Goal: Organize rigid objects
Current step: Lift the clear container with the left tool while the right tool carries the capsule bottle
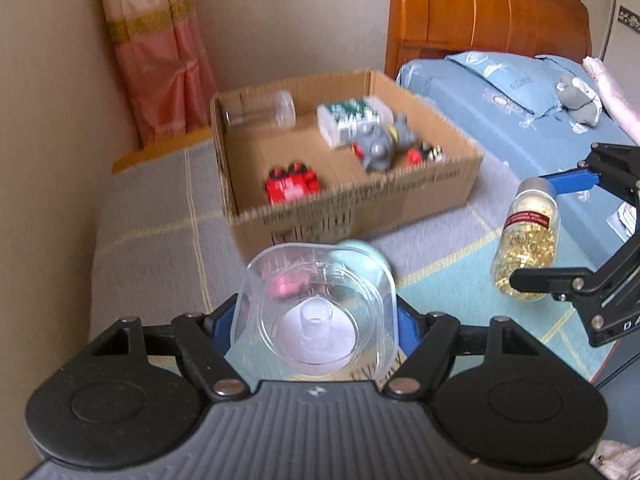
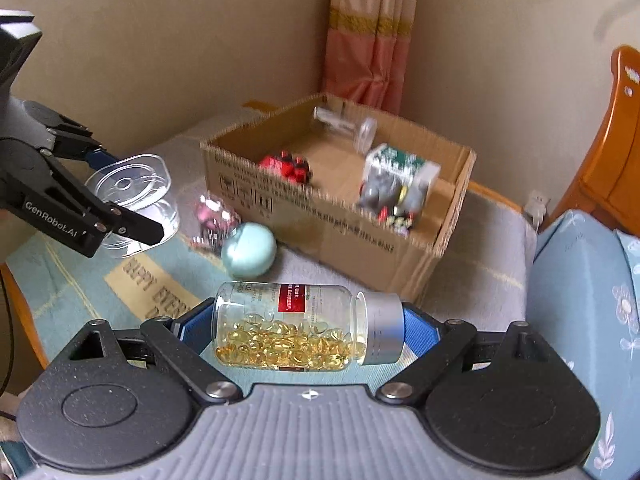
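My left gripper is shut on a clear plastic container, held above the bedspread; the same container shows in the right wrist view between the left gripper's fingers. My right gripper is shut on a clear bottle of yellow capsules with a silver cap, gripped end to end and lying sideways. The bottle also shows at the right of the left wrist view. An open cardboard box sits beyond both grippers, holding a red toy, a grey toy, a green-white box and a clear jar.
A pale teal ball and a pink clear-wrapped item lie on the bedspread in front of the cardboard box. A wall and curtain stand behind. A wooden headboard and blue pillow lie to the right.
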